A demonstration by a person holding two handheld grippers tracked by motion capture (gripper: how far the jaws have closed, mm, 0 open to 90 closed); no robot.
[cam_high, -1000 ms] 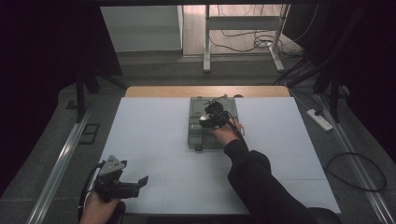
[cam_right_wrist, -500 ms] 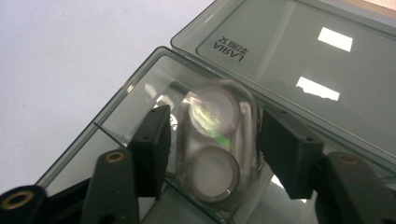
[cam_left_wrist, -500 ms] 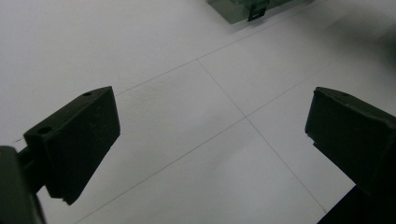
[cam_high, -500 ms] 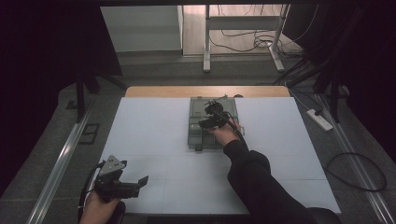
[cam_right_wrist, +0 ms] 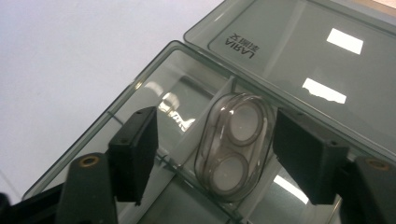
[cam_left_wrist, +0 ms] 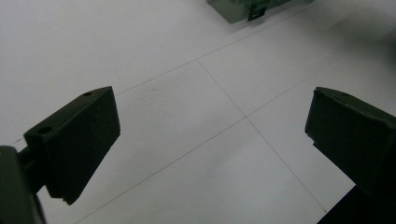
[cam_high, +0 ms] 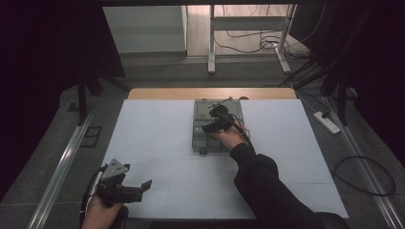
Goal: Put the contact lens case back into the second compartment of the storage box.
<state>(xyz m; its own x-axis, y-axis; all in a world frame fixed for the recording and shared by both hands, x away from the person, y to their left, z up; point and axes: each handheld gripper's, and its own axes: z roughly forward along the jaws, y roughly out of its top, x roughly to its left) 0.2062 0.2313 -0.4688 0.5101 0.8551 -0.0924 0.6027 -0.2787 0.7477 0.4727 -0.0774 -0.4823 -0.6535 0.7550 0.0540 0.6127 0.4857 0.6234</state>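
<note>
A smoky grey plastic box (cam_high: 199, 139) lies mid-table with its lid (cam_high: 204, 108) folded back flat. In the right gripper view a clear oval case (cam_right_wrist: 233, 144) with two round cells rests in a compartment of the box (cam_right_wrist: 140, 81), against a white divider. My right gripper (cam_right_wrist: 217, 128) stands open around that case, with a jaw on each side and a gap showing on the left. From above, the right gripper (cam_high: 213, 125) hovers over the box. My left gripper (cam_high: 142, 189) is held open at the table's near left; nothing lies between the left gripper's (cam_left_wrist: 212, 112) jaws.
White sheets cover the table (cam_high: 153, 143), and a wooden edge (cam_high: 157, 93) shows at the far side. The box's front corner and black latch (cam_left_wrist: 256, 13) lie well ahead of the left gripper. Beyond the table are a desk frame (cam_high: 210, 47), floor cables and a power strip (cam_high: 326, 121).
My right gripper has shifted slightly nearer and lower over the box. The left gripper has stayed in place.
</note>
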